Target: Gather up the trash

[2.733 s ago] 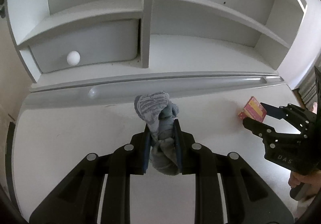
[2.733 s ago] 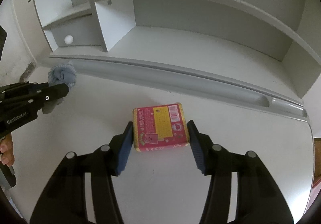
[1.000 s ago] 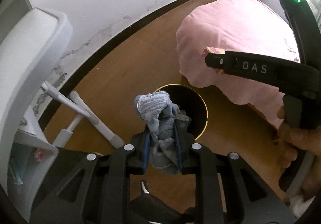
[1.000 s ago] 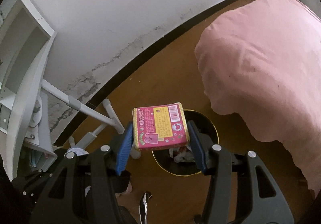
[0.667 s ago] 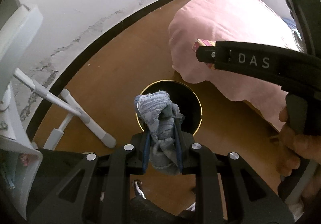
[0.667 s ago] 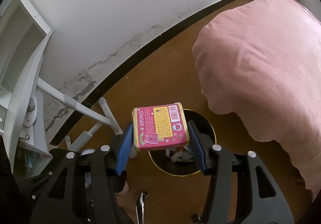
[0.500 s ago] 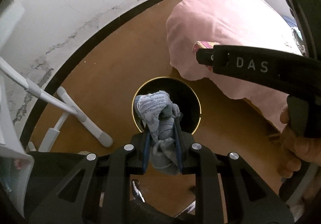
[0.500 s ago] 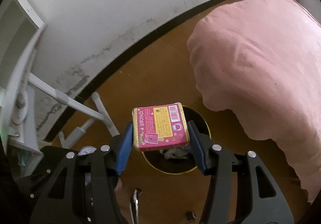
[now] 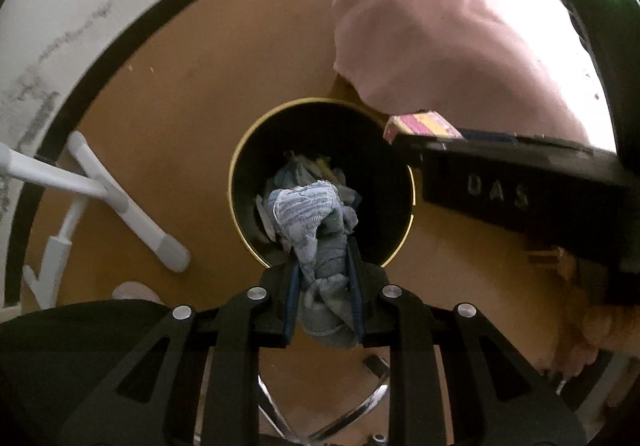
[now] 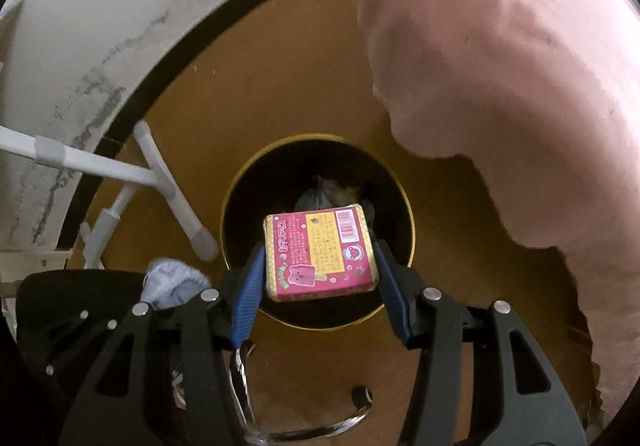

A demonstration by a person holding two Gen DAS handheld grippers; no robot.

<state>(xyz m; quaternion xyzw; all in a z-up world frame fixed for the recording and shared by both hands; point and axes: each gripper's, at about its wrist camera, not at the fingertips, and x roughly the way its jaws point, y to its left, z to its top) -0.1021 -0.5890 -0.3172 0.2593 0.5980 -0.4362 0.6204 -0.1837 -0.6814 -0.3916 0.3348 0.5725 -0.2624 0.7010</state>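
Left claw [image 9: 322, 266] clamped on rag [image 9: 310, 214], right claw [image 10: 320, 270] clamped on box [image 10: 320, 252], both above bin [image 9: 240, 150]. Could drop box onto rim or floor [image 9: 168, 118], box sitting near bin's edge; could leave rag snagged on pad.

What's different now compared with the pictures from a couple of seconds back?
Both hand-held grippers left the white desk and came down over the round bin, which looks larger now. Unchanged: the left hand-held gripper clamps the grey cloth wad; the right hand-held gripper clamps the pink box.
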